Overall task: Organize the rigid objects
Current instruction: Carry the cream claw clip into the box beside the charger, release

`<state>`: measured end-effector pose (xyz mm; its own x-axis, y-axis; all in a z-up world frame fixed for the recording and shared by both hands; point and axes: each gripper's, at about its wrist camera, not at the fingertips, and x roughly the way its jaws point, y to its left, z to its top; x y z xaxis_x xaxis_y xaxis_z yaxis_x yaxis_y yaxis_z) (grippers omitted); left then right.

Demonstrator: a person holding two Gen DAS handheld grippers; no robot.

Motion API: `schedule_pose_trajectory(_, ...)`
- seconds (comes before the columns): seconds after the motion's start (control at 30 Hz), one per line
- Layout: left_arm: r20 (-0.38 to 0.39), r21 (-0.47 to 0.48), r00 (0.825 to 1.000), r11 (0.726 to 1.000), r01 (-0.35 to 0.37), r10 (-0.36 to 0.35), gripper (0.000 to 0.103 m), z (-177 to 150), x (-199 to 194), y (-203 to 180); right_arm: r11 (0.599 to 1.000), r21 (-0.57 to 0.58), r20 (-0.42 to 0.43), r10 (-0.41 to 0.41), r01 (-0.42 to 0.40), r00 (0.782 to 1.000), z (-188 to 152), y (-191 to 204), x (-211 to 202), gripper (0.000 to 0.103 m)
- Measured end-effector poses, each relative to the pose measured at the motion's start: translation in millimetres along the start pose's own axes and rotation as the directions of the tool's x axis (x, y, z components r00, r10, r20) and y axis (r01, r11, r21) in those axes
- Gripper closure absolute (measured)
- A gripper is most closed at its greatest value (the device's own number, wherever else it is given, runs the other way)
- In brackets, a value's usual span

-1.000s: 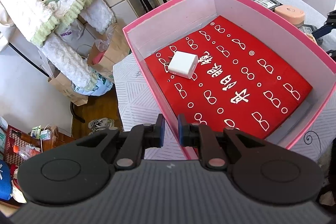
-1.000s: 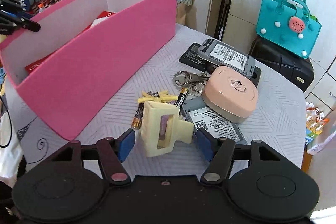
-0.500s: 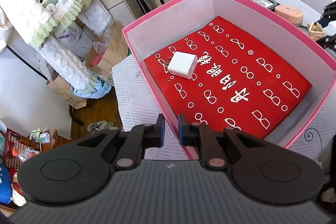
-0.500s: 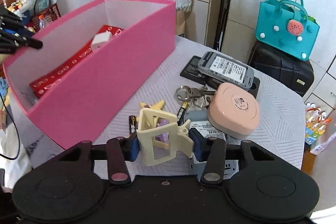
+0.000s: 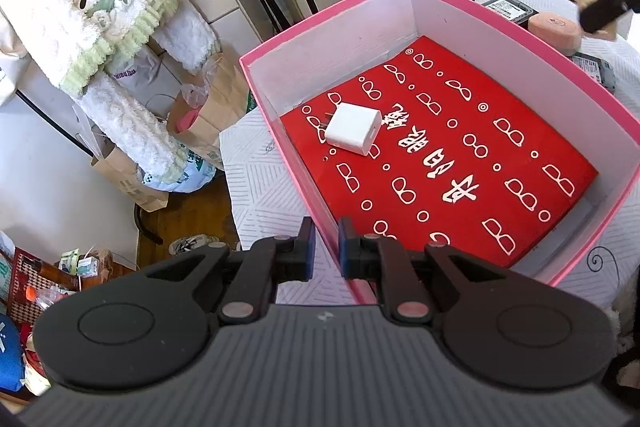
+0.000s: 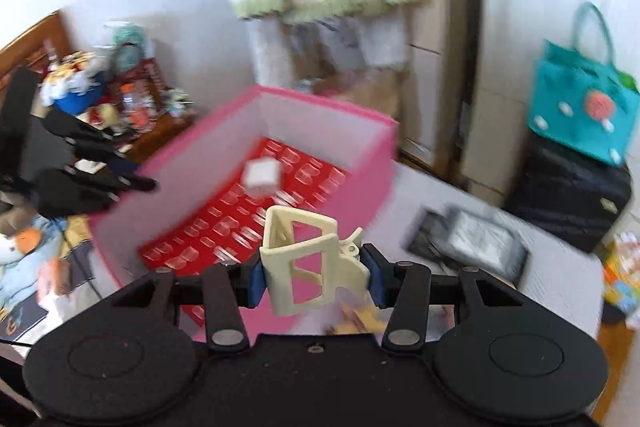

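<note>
Right gripper (image 6: pixel 315 277) pinches a cream plastic clip (image 6: pixel 310 261) between its 2 blue pads, holding it in the air above the near edge of the pink box (image 6: pixel 384 163). Left gripper (image 5: pixel 325 251) has its fingers pressed onto the near wall of the pink box, 1 on each side. Inside, 1 white charger (image 5: pixel 353 129) lies on the red patterned sheet (image 5: pixel 480 163), while a peach round case (image 5: pixel 554 31) sits on the table (image 5: pixel 264 195) beyond the box.

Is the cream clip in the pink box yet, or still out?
Still out. The cream clip is clamped in the right hand-held gripper, in the air before the pink box; only a white charger lies inside.
</note>
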<state>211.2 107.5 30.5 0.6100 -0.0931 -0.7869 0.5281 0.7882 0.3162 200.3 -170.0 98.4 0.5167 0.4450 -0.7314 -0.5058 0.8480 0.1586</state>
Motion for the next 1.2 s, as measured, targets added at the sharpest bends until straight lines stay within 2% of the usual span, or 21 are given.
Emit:
schedule_pose_trajectory(0.1,0.003,-0.004,1.0,1.0,0.004,-0.004,0.092,0,0,1,0.996,-0.084,-0.018,0.037,-0.039,0.999,19,23,17,0.049)
schedule_pose_trajectory(0.27,0.01,-0.004,1.0,1.0,0.008,-0.008,0.092,-2,0,0,0.977,-0.2,-0.113,0.058,-0.08,0.992,40,51,68,0.049)
schedule_pose_trajectory(0.47,0.025,-0.003,1.0,1.0,0.015,-0.015,0.092,-5,-2,1,0.96,-0.272,-0.26,-0.016,-0.058,0.965,57,57,143,0.049)
schedule_pose_trajectory(0.6,0.026,-0.003,0.999,1.0,0.023,-0.023,0.092,-6,-2,2,0.961,-0.276,-0.33,-0.104,0.01,0.938,70,48,179,0.049)
schedule_pose_trajectory(0.7,0.022,-0.007,0.999,0.999,0.032,-0.032,0.091,-5,-2,4,0.969,-0.246,-0.373,-0.098,0.004,0.922,83,35,195,0.049)
schedule_pose_trajectory(0.8,0.021,-0.012,0.999,0.999,0.035,-0.035,0.091,-5,-2,5,0.982,-0.189,-0.381,-0.066,-0.008,0.922,92,25,207,0.048)
schedule_pose_trajectory(0.87,0.021,-0.011,0.999,0.999,0.033,-0.033,0.091,-5,-1,5,0.986,-0.166,-0.366,-0.059,-0.003,0.929,94,23,209,0.042)
schedule_pose_trajectory(0.93,0.02,-0.012,0.999,0.999,0.032,-0.032,0.091,-5,-1,5,0.991,-0.134,-0.341,-0.035,-0.011,0.939,94,18,203,0.041)
schedule_pose_trajectory(1.07,0.019,-0.016,0.999,0.999,0.03,-0.03,0.091,-4,-1,5,0.997,-0.074,-0.249,-0.001,-0.019,0.969,94,7,169,0.038)
schedule_pose_trajectory(1.2,0.018,-0.024,1.0,0.999,0.023,-0.023,0.091,-3,0,5,0.998,-0.06,-0.173,0.021,-0.032,0.985,89,3,119,0.038)
